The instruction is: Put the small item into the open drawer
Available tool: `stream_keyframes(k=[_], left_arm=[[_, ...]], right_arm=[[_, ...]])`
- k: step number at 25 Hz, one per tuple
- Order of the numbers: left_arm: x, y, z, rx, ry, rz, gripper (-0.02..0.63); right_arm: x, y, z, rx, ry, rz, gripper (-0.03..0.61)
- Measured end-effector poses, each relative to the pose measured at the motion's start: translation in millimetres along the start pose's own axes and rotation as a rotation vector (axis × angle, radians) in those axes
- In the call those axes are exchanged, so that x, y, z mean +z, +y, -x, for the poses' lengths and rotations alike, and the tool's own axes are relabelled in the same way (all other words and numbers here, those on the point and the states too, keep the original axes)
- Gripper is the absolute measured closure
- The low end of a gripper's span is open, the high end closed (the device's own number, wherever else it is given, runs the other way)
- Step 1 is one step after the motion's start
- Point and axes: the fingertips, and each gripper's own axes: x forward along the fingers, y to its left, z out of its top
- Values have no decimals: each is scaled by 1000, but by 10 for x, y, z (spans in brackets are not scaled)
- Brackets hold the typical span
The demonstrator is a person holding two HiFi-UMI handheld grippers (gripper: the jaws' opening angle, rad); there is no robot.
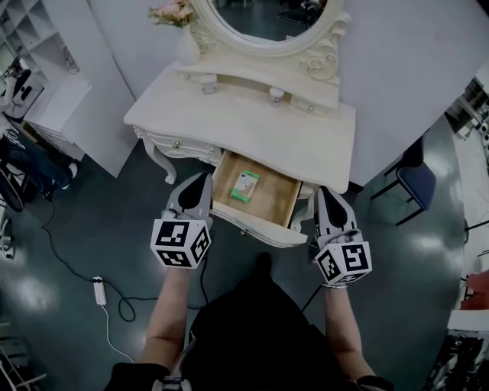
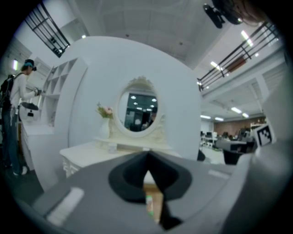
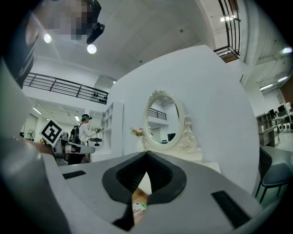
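- The small green-and-white box (image 1: pixel 245 185) lies flat in the open wooden drawer (image 1: pixel 279 200), toward its left edge, so the placing looks done.
- The left gripper (image 1: pixel 200 179) and right gripper (image 1: pixel 325 192), both with jaws closed and empty, flank the drawer's front corners, probably to stay clear of it.

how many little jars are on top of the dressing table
2. One jar stands at the back left near the vase; the other jar sits further right, below the mirror. Others may hide behind the mirror's base.
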Motion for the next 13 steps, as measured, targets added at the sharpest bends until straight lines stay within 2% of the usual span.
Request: stream_keyframes(k=[13], left_arm=[[-2, -16, 254, 4, -8, -1, 606]], right_arm=[[-15, 155, 152, 7, -3, -10, 583]])
